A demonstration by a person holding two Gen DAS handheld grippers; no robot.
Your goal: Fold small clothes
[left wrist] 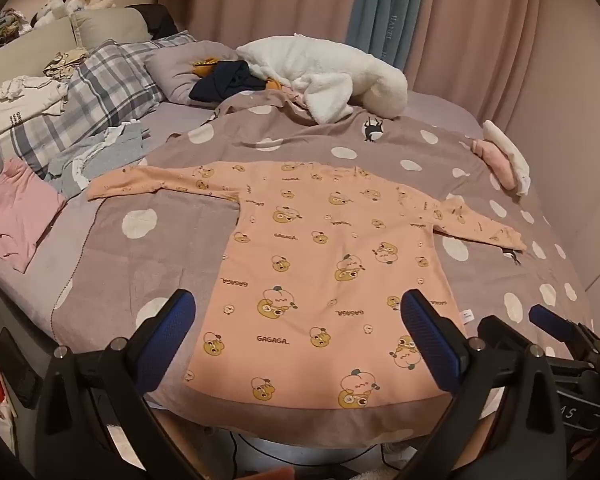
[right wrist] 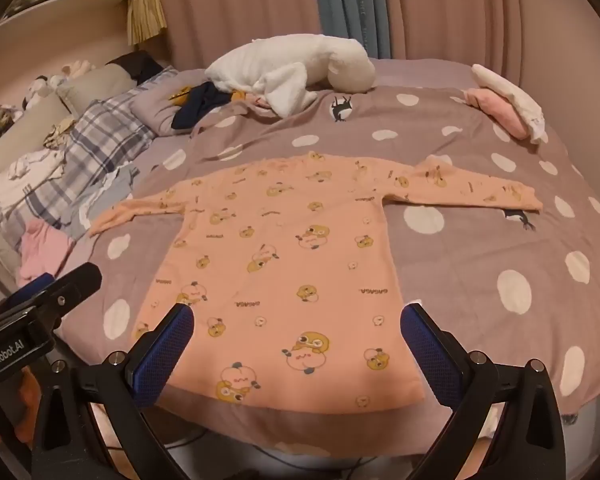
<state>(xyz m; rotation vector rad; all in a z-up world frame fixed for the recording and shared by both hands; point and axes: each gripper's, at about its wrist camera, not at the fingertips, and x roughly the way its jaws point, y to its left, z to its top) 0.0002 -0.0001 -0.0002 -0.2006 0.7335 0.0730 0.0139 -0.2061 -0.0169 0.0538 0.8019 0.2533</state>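
The peach shirt [left wrist: 312,264] lies spread flat, printed side up, on the dotted duvet [left wrist: 140,264] of the bed, its hem toward the near edge and both sleeves stretched straight out to the sides. Taking the shirt as the landmark: the left claw [left wrist: 298,340] hangs above the hem with its jaws as wide as they go and nothing between them, and the right claw [right wrist: 296,344] does the same beside it, also empty and wide open. A white plush toy [left wrist: 332,76] rests well beyond the collar, and a pink garment [left wrist: 20,216] lies off past the left sleeve.

The step in hand looks like the first fold, so each claw should probably go to a sleeve cuff or shoulder edge. Pinch only the shirt's own layers, not the duvet under it. Lift just enough to clear the cloth, carry the sleeve across the chest, and lay it down smooth so the side edges stay parallel
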